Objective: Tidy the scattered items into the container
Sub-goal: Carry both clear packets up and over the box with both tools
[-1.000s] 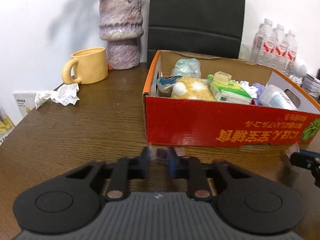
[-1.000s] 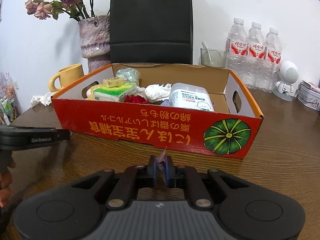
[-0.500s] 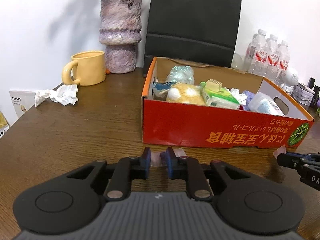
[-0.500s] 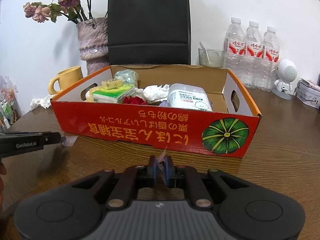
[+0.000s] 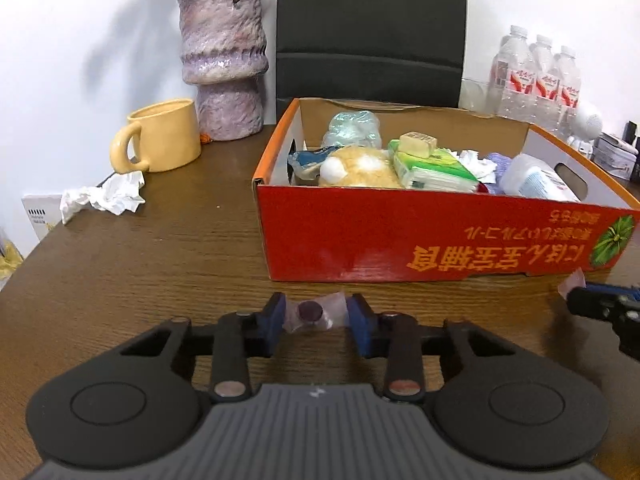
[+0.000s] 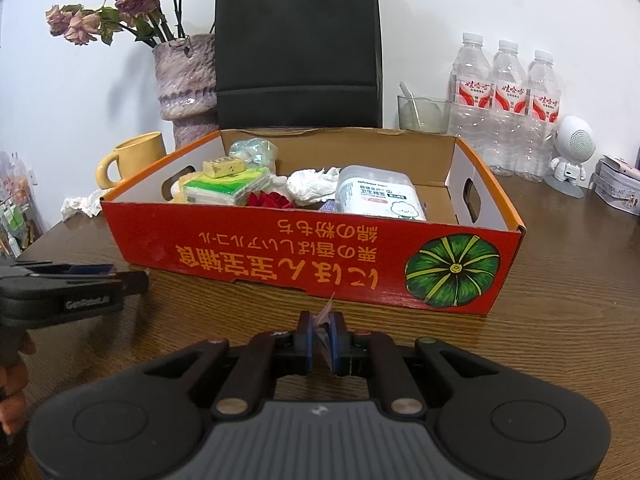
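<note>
Two small wrappers are held in front of a red cardboard box on the desk.

The left gripper is seen with its fingers apart, a clear wrapper with a dark round sweet lying between them; whether the pads touch it cannot be told. The right gripper has its fingers clamped on a thin pinkish wrapper. Upside-down orange Japanese lettering and a green pumpkin picture are printed on the box front. Inside, a green tissue pack, crumpled paper and a white tub with a cloud face are packed. Red labels are carried by the water bottles. A crumpled tissue is left beside the yellow mug.
</note>
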